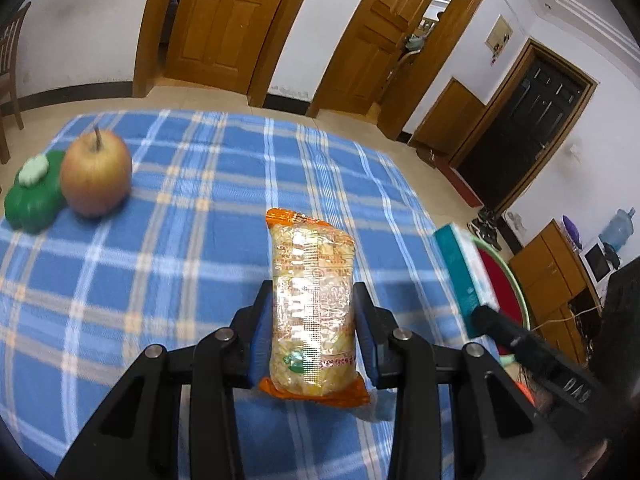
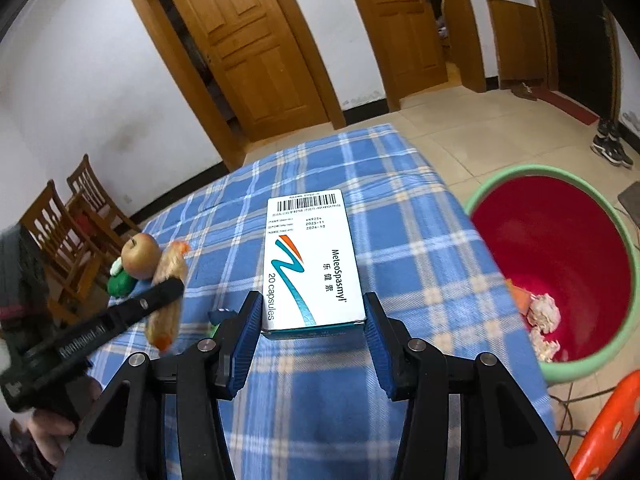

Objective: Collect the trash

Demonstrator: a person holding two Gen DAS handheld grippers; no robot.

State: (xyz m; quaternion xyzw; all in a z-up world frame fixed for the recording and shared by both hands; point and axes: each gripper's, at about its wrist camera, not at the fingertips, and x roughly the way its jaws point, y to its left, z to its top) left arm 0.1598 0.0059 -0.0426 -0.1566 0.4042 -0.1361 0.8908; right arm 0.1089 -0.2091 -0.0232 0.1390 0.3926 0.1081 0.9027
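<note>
My left gripper (image 1: 313, 304) is shut on an orange-ended snack packet (image 1: 312, 308) and holds it above the blue plaid table (image 1: 180, 240). The packet also shows in the right wrist view (image 2: 166, 292), clamped in the left gripper (image 2: 172, 286). My right gripper (image 2: 310, 312) is shut on a white and teal medicine box (image 2: 310, 264), held above the table (image 2: 400, 240); the box shows at the right of the left wrist view (image 1: 460, 276). A red bin with a green rim (image 2: 556, 268) stands on the floor right of the table, with crumpled paper (image 2: 542, 312) inside.
An apple (image 1: 96, 176) and a green clover-shaped object (image 1: 34, 196) lie at the table's far left. Wooden chairs (image 2: 60, 236) stand beyond the table's left side. An orange stool (image 2: 608, 428) is by the bin. Doors and cabinets line the walls.
</note>
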